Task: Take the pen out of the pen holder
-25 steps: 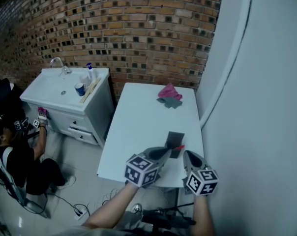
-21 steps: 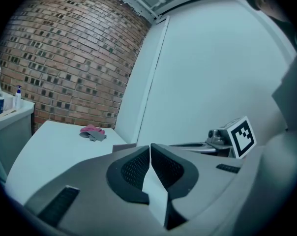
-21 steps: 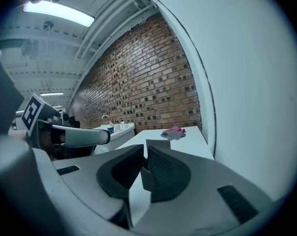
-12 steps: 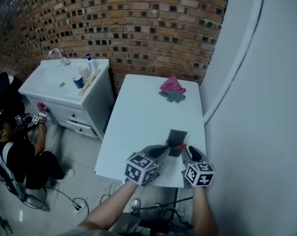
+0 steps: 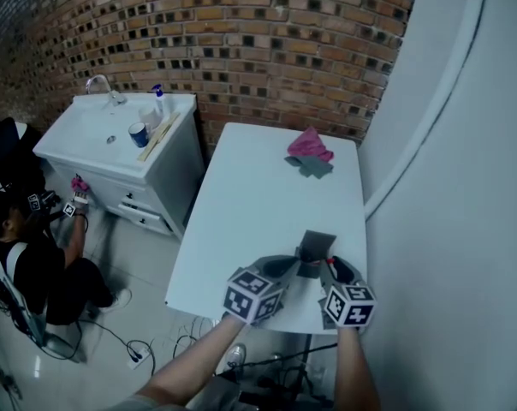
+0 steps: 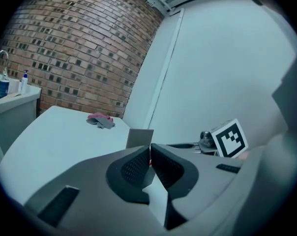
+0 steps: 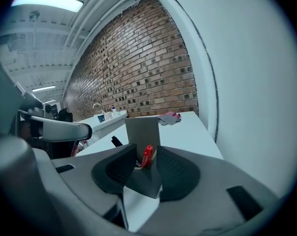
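Observation:
A grey square pen holder (image 5: 315, 247) stands near the front edge of the white table (image 5: 258, 204), with a red pen (image 5: 329, 262) in it at its right side. My left gripper (image 5: 296, 267) comes in from the left. In the left gripper view its jaws (image 6: 150, 149) are nearly together, pinching the holder's (image 6: 139, 136) near edge. My right gripper (image 5: 332, 270) is at the holder's right. In the right gripper view its jaws (image 7: 146, 149) are opening. The red pen (image 7: 147, 156) stands between them in front of the holder (image 7: 143, 128), and the pads do not press it.
Pink and grey cloths (image 5: 309, 151) lie at the table's far end by the brick wall. A white wall runs close along the table's right side. A white sink cabinet (image 5: 113, 135) stands to the left, with a person (image 5: 27, 255) sitting on the floor beside it.
Both grippers have sunk a little toward the table and stay at the holder. The red pen is still at the holder's right side.

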`<state>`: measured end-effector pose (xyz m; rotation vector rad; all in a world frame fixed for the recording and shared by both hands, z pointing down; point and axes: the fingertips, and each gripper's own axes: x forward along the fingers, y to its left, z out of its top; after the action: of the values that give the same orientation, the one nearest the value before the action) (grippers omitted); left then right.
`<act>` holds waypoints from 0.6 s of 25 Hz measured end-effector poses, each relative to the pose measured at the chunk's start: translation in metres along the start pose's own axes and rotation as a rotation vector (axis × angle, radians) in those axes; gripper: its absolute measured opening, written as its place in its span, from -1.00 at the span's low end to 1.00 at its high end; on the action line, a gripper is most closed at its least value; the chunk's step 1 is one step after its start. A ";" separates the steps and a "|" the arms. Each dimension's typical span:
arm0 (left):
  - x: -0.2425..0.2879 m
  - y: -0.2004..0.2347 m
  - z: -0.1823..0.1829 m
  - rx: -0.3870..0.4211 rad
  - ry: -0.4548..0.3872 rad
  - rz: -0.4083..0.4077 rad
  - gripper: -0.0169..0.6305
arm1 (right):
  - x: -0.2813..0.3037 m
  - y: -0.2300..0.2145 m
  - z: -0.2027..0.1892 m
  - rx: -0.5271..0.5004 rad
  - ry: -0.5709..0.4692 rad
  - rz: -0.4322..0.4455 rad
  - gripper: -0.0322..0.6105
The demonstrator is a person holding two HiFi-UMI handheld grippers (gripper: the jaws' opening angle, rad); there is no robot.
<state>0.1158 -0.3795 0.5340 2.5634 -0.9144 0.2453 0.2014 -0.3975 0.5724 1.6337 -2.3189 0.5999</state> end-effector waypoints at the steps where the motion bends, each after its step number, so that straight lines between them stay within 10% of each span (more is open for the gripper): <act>1: 0.001 0.002 -0.001 -0.005 0.005 0.002 -0.91 | 0.001 0.000 -0.001 -0.007 0.002 -0.001 -0.50; 15: -0.001 0.003 -0.008 -0.010 0.015 -0.026 -0.95 | -0.015 0.017 0.023 -0.046 -0.056 0.008 -0.72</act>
<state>0.1129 -0.3778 0.5424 2.5589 -0.8735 0.2515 0.1913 -0.3903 0.5423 1.6413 -2.3618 0.5046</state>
